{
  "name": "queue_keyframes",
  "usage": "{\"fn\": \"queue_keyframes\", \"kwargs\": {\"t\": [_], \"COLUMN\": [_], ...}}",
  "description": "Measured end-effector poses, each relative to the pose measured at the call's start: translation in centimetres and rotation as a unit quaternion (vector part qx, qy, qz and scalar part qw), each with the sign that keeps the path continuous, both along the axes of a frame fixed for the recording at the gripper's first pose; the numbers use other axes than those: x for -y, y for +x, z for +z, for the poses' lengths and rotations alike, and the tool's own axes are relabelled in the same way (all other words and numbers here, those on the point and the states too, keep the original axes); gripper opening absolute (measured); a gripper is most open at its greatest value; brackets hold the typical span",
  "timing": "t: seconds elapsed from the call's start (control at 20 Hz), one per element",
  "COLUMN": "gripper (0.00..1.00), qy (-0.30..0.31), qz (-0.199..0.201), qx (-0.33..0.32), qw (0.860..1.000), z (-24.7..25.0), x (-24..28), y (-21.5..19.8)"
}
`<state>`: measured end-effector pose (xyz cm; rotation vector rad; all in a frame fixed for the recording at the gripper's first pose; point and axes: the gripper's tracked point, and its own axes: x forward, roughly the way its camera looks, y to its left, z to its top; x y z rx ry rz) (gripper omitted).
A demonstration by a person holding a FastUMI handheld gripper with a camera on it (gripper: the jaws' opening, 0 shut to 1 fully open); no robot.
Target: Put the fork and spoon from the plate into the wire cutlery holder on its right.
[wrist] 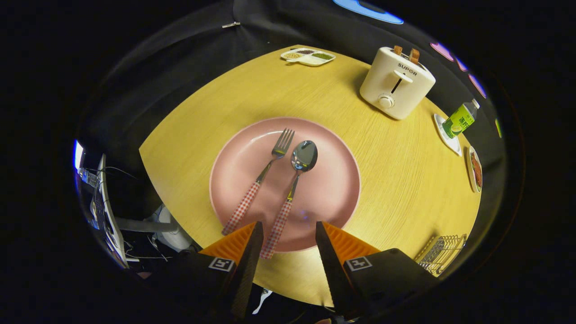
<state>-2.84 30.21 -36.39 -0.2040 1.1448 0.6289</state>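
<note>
While the tongs [288,238] hang spread wide above the near rim of the pink plate [335,189], pinching nothing, the spoon [292,189] has its checked handle end lying in the gap between the two fingers, closer to the left one. Just left of it the fork [261,177] lies almost parallel, its handle end just ahead of the left finger's tip. Both heads point away from the tongs, toward the plate's middle. Off to the right of the right finger, near the bench [396,171] edge, sits the wire cutlery holder [442,254], apart from the plate. Farther beyond stand a toaster [396,83], a bottle [460,119] and a divided dish [308,56].

I'd say the risk is the two handles lying so near each other: closing down carelessly could catch both or nudge the fork aside. A thin handle flat on a smooth plate may also slide out from the fingers.
</note>
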Motion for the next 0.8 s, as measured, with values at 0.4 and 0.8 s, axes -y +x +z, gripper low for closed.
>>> {"fn": "queue_keyframes", "kwargs": {"t": [0.4,0.8], "gripper": [0.14,0.14], "qy": [-0.003,0.067], "qz": [-0.041,-0.066], "qx": [-0.056,-0.047], "qw": [0.998,0.994], "z": [-1.8,3.6], "x": [0.2,2.8], "y": [0.4,1.1]}}
